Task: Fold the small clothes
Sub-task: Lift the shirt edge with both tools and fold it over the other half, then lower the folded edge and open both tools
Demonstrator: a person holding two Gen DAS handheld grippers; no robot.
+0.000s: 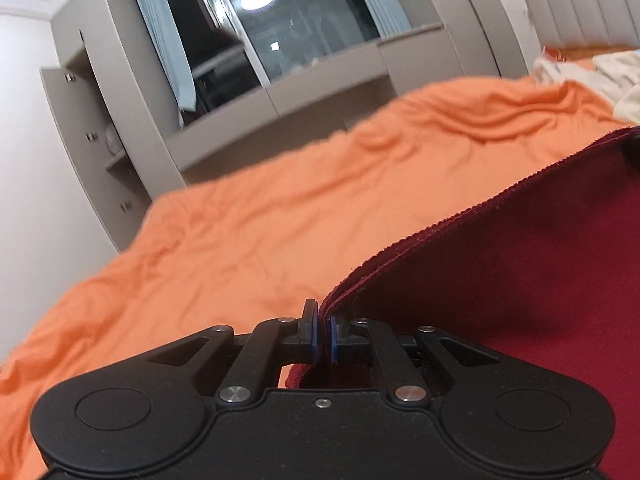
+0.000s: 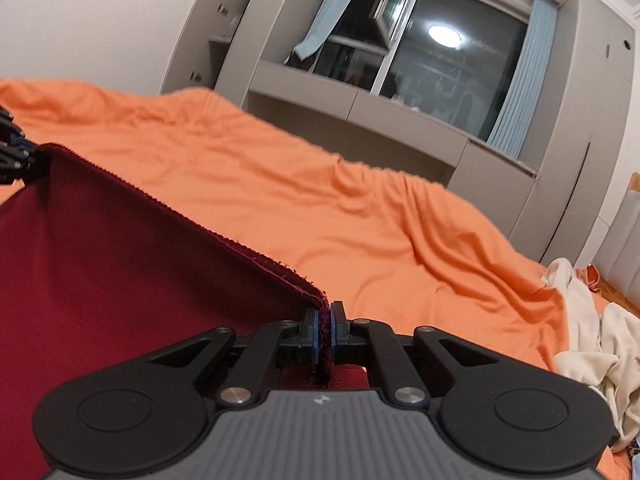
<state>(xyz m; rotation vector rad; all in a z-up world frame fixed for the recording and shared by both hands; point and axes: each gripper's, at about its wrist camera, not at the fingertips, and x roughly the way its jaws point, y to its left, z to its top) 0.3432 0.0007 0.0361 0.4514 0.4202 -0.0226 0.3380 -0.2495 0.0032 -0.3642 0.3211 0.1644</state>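
Both grippers have a corner of the dark red garment (image 1: pixel 520 280): the left hand-held gripper (image 1: pixel 323 334) is pinching its near left corner and the right hand-held gripper (image 2: pixel 325 334) the other one. The ribbed hem is pulled taut between them, above the orange bed sheet (image 1: pixel 240 216). A pile of cream clothes (image 2: pixel 592 340) sits around 3 o'clock in the right wrist view, with the window (image 2: pixel 440 52) up at 12.

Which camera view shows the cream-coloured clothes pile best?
The right wrist view: the cream clothes pile lies large at the right edge on the orange sheet, with its folds visible. In the left wrist view the pile is far off, small and cut by the frame edge.
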